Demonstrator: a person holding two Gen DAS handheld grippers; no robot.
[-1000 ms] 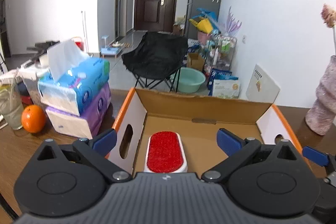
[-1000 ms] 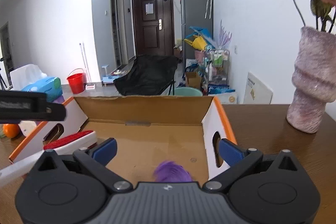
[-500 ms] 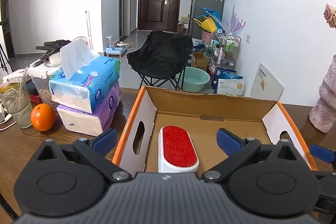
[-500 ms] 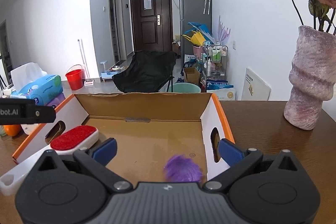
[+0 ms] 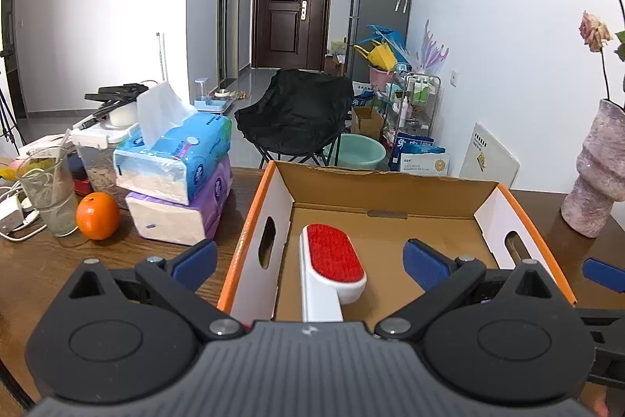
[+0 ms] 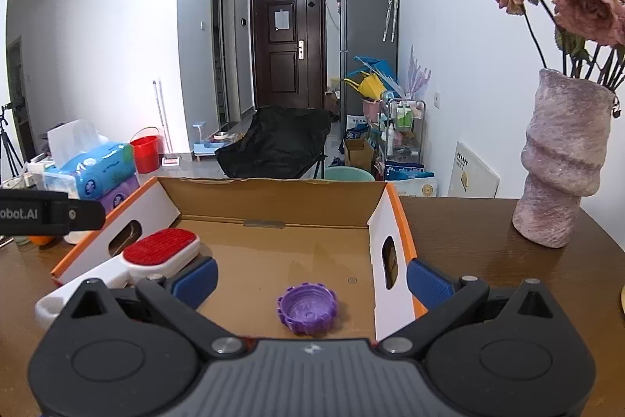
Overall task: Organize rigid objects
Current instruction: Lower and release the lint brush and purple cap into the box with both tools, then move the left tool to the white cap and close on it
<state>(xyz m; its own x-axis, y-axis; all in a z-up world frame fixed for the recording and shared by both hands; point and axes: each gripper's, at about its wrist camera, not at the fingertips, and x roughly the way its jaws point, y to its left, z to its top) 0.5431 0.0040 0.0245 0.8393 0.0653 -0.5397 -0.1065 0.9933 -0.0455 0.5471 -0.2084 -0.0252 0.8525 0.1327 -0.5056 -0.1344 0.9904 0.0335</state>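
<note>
**Lint brush in the cardboard box, both grippers empty**

Left wrist: lint brush (image 5: 332, 262) lower centre, long axis along the wide-open left gripper (image 5: 310, 262), inside cardboard box (image 5: 375, 188).

Right wrist: purple cap (image 6: 308, 307) lower centre between wide-spread right gripper (image 6: 311, 278) fingers; brush lower left.

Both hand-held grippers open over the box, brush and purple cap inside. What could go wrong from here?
1. The lint brush leans on the cardboard box with its white handle sticking out over the near edge; the left hand-held gripper could knock it out while moving off.
2. The purple cap lies close to the near edge, just ahead of the right hand-held gripper; a low pass might flick it.
3. The vase of flowers stands tall to the right; a wide swing may tip it.
</note>
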